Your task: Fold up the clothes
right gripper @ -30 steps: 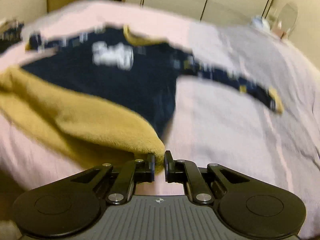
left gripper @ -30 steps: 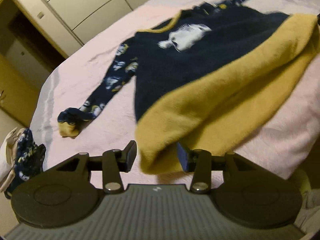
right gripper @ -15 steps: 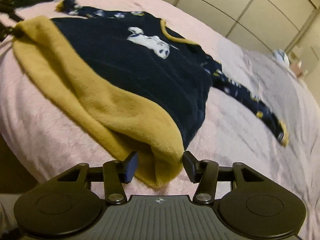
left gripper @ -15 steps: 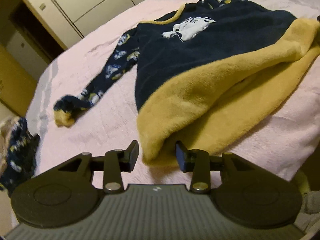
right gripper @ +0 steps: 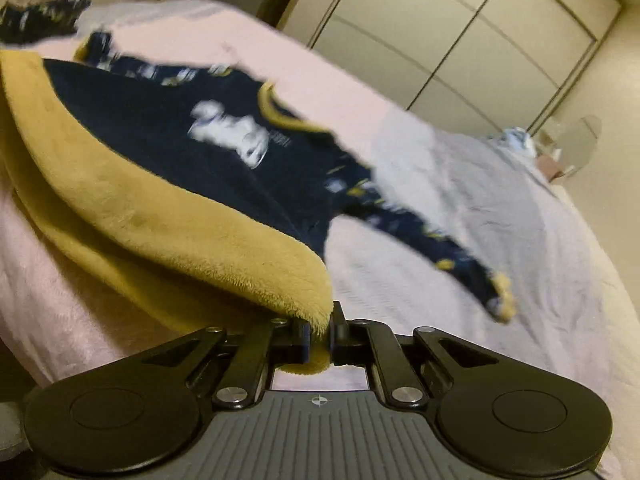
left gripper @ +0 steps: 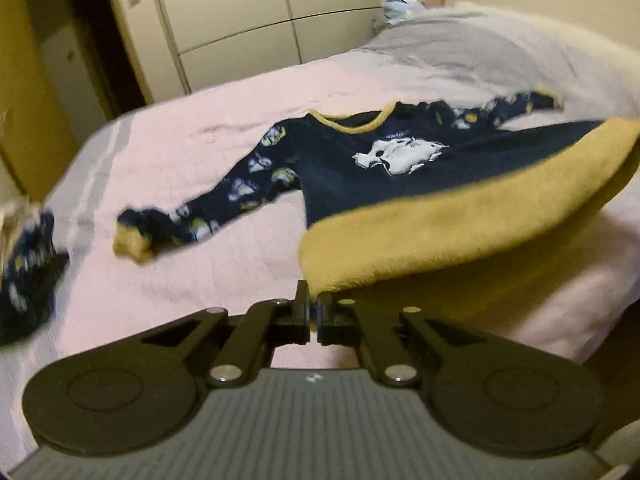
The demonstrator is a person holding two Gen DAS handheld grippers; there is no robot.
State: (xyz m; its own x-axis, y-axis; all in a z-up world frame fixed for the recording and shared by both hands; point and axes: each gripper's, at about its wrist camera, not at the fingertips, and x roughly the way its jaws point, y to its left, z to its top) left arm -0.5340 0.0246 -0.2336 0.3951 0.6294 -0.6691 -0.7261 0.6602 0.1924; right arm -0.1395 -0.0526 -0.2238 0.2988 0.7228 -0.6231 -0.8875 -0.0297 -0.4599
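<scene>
Left gripper (left gripper: 313, 307): its two fingers are pressed together on the near left corner of the yellow hem (left gripper: 460, 232) and hold it up off the bed.
Right gripper (right gripper: 320, 334): clamped on the other near corner of the hem, with yellow fluff poking out between the fingers (right gripper: 339, 320).
Pajama top (left gripper: 400, 168): dark blue with a white picture on the chest. It lies spread on the bed, neck at the far side, and its near yellow edge is lifted.
Only the left view shows: the sleeve (left gripper: 224, 200) on that side, with its yellow cuff curled up, and a dark doorway (left gripper: 100, 48) far off.
Only the right view shows: the other sleeve (right gripper: 420, 236) stretched out toward the grey part of the bed.
Edges and room: the near edge of the bed is just under both grippers. There is bare pink blanket (left gripper: 180, 272) beside each sleeve.
Other clothes (left gripper: 28, 280): a small dark pile sits at the left edge of the bed, well apart from the top.
Room: pale closet doors (right gripper: 460, 40) stand behind the bed. Both pictures are a bit blurry.
</scene>
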